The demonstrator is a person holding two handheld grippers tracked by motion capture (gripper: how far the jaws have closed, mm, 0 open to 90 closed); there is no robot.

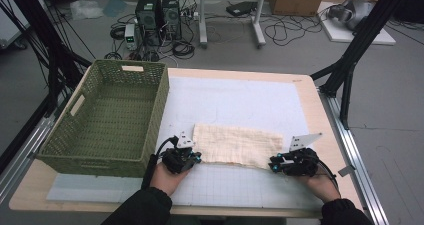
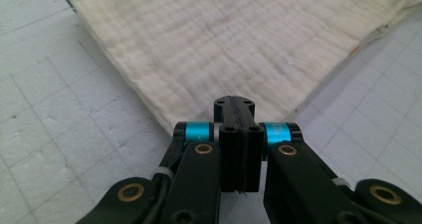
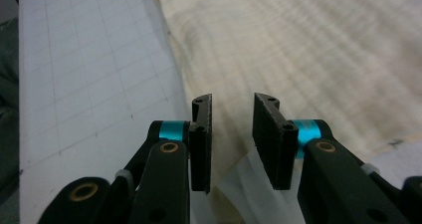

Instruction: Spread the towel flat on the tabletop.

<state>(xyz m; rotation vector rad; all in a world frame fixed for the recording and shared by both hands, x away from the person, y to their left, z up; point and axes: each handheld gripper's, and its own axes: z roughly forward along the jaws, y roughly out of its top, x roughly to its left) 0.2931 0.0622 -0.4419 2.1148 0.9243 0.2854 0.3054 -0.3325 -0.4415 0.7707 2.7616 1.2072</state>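
1. Left gripper (image 1: 196,157) is sitting at the near left corner of the cream cloth (image 1: 239,145), held in the person's left hand (image 1: 169,177). In the left gripper view its jaws are pressed fully together, with the cloth (image 2: 214,45) corner lying just beyond the tips; whether fabric is pinched between them cannot be told.
2. Right gripper (image 1: 274,166) is sitting at the near right corner of the cloth, held in the person's right hand (image 1: 320,181). In the right gripper view its jaws are standing apart with a clear gap, and the cloth (image 3: 318,55) edge is lying between and beyond them, not clamped.
3. Cloth is lying flat on the white gridded mat (image 1: 240,185), folded into a long rectangle, running from left to right across the near half of the tabletop (image 1: 312,100).
4. Green woven basket (image 1: 160,105) is standing on the left part of the tabletop, just left of the cloth and apart from it.
5. Both grippers are resting low, close to the mat surface, at opposite ends of the cloth's near edge.
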